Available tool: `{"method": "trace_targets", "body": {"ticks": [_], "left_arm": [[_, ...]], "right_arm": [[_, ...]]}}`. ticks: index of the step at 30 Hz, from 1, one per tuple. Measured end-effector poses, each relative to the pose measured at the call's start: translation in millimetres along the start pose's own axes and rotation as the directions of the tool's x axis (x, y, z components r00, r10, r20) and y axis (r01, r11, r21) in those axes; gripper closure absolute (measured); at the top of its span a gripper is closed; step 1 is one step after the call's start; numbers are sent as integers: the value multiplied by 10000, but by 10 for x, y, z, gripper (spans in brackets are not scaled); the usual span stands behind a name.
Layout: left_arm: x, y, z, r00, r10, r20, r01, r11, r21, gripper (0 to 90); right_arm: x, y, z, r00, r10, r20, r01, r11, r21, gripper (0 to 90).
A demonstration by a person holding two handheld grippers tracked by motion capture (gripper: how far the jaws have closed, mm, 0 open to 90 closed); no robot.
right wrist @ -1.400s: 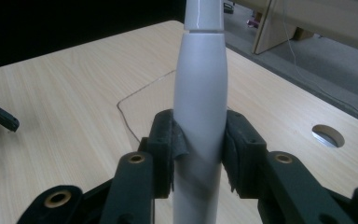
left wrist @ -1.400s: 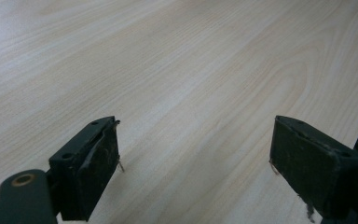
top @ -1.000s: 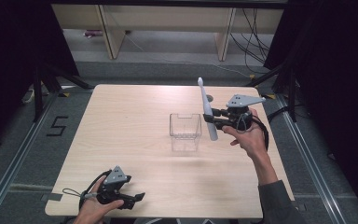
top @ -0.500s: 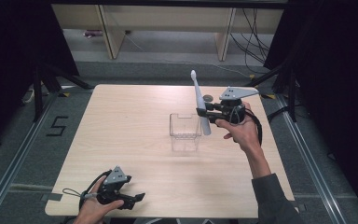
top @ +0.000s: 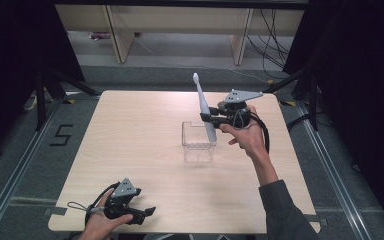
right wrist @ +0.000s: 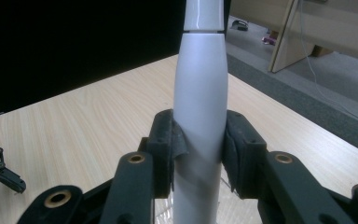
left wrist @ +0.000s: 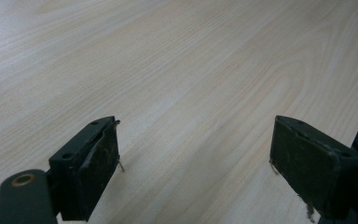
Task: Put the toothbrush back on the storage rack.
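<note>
A white electric toothbrush [top: 203, 106] stands nearly upright, brush head up, with my right gripper [top: 211, 119] shut on its handle. Its lower end reaches down behind the right side of a clear plastic box [top: 198, 142] at the table's middle. In the right gripper view both pads squeeze the white handle [right wrist: 200, 116]. At the table's near left edge my left gripper [top: 144, 214] rests in a hand, jaws open and pointing right. The left gripper view has its two fingers [left wrist: 87, 172] wide apart over bare wood.
The light wooden table [top: 130, 135] has open room left of the box and along its front. Dark floor and metal rails surround it, with shelving legs at the back. The other gripper's jaw tips [right wrist: 2, 173] appear far off in the right gripper view.
My right gripper has carried the toothbrush leftward and tipped it more upright over the clear box. The left gripper has stayed where it was.
</note>
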State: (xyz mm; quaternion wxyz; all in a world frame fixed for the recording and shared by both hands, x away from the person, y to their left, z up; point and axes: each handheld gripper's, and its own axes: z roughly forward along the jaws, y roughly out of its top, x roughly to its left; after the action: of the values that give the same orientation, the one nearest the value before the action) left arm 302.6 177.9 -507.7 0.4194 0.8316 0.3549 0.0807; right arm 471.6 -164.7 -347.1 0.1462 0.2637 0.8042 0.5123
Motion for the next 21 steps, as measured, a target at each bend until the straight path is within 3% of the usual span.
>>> {"method": "trace_targets", "body": {"ticks": [9,12,14,15,17,20,21], "left_arm": [[1,-2,8,10000,-4,46,4,10000,-11,148],[23,2,0,9997,246,-56,-245,9996,135,148],[22,1,-1,9997,251,-64,-250,9995,170,148],[-2,-2,3,10000,-5,19,5,10000,9,148],[-4,-2,1,10000,-19,18,19,10000,-28,148],[1,-6,5,10000,-32,14,32,10000,-33,148],[-3,-4,3,10000,-13,36,13,10000,-6,148]], "right_arm": [[-61,-31,141,9998,150,151,-148,9998,-151,665],[-82,-62,202,9996,227,173,-230,9995,214,664],[-99,-70,233,9996,-43,296,37,9998,189,665],[-99,-86,274,9995,-22,316,13,9996,297,665],[-97,-94,294,9997,105,239,-113,9993,362,665],[-109,-122,351,9992,-105,389,90,9992,394,665],[-101,-153,365,9993,61,363,-85,9977,666,665]]}}
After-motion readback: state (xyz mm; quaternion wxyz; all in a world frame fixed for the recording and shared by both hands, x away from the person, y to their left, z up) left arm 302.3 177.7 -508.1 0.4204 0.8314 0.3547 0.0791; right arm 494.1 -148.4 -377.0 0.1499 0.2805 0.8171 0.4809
